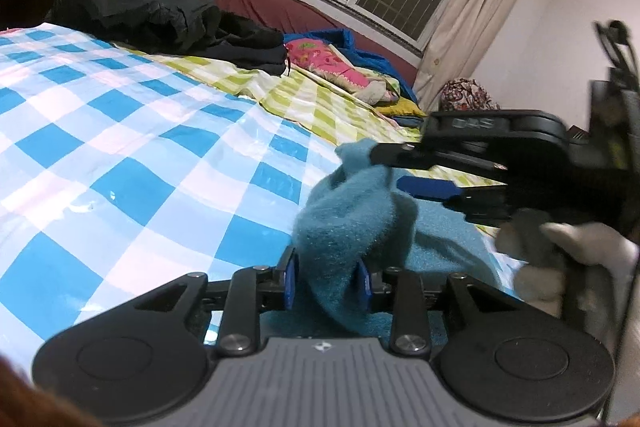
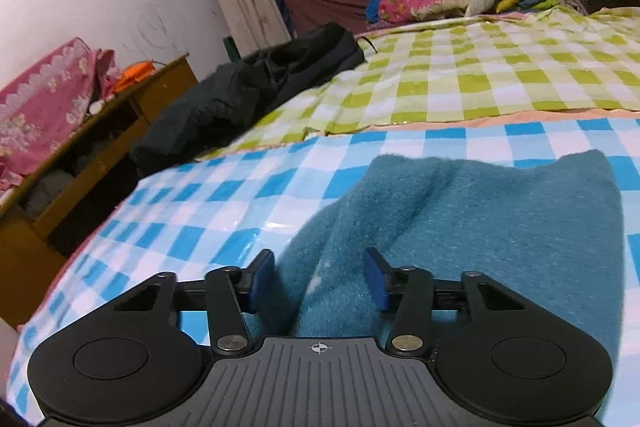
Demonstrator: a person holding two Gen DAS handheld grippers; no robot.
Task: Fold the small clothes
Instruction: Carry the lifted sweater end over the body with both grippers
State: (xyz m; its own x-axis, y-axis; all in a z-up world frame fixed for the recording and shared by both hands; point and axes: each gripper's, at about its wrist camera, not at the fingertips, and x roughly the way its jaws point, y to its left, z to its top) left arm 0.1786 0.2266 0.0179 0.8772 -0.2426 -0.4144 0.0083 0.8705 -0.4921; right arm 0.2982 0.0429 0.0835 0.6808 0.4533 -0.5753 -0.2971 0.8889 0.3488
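The fuzzy teal cloth [image 2: 480, 227] lies on the bed's blue checked sheet [image 1: 120, 147], running away toward the window. Left hand-held gripper [image 1: 328, 277] pinches a raised fold. Right hand-held gripper [image 2: 318, 277] sits partly open around another bunch, not squeezing. Lots of free sheet leftward.

Left tool [image 1: 328, 277] pinches; right tool [image 2: 320, 277] parted.
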